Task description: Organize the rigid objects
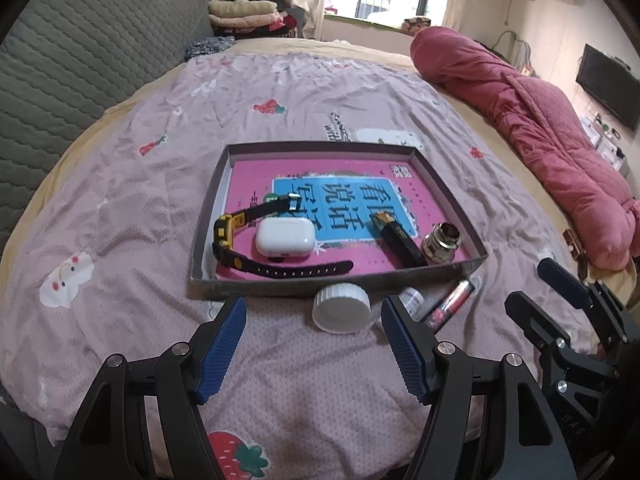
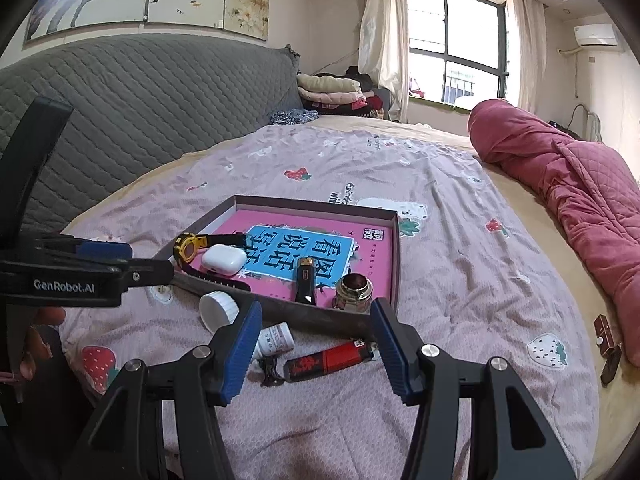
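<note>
The left gripper (image 1: 314, 334) is hovering, fingers spread, white cap (image 1: 341, 308) between them; the right gripper (image 2: 316, 346) is gaping above the red tube (image 2: 328, 361).

Inside the shallow grey tray (image 1: 280, 280) — on its pink-and-blue book (image 1: 344, 184) — lie a yellow-and-black watch (image 1: 228, 236), a white earbud case (image 1: 285, 239), a black lighter (image 1: 400, 242) and a metal fitting (image 1: 442, 242). Just outside the near wall — a white cap (image 1: 341, 308) on its side, a small white bottle (image 2: 276, 340) and a red-and-black stick (image 2: 328, 362), all flat on the bed.
</note>
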Action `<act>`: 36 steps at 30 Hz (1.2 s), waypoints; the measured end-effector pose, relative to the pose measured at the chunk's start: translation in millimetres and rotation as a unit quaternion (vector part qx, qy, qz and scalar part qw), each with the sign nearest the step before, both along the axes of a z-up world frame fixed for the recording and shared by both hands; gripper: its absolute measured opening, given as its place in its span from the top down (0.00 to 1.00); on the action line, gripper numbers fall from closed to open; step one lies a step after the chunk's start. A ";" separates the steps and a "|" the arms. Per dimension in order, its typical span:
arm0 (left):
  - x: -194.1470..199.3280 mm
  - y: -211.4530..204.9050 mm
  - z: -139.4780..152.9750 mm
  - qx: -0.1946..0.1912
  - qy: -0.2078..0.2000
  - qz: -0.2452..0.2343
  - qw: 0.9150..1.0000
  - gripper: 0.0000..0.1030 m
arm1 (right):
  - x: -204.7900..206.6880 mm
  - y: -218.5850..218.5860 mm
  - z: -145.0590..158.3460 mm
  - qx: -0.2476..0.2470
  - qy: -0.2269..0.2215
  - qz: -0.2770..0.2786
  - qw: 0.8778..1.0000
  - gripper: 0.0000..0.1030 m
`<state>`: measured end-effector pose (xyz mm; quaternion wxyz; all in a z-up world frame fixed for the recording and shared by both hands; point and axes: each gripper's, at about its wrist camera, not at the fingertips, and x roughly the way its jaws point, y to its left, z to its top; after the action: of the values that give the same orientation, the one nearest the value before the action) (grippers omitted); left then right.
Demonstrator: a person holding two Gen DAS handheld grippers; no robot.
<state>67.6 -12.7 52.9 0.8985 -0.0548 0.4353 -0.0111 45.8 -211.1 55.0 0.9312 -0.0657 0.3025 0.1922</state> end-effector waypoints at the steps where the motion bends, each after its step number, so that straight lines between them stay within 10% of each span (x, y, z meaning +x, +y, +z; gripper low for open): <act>1: -0.3 -0.2 -1.0 -0.002 0.002 -0.001 1.000 0.30 | -1.2 1.0 -0.8 -0.003 0.001 0.001 1.000 0.46; 36: 2.0 -17.3 -58.3 -0.022 0.082 -0.024 0.996 0.30 | 1.1 28.2 -56.0 -0.050 0.100 0.074 0.991 0.46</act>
<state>69.6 -30.0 -5.4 0.8580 -0.0653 0.5081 -0.0375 47.0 -182.9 -1.0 0.8750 -0.1143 0.3979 0.2511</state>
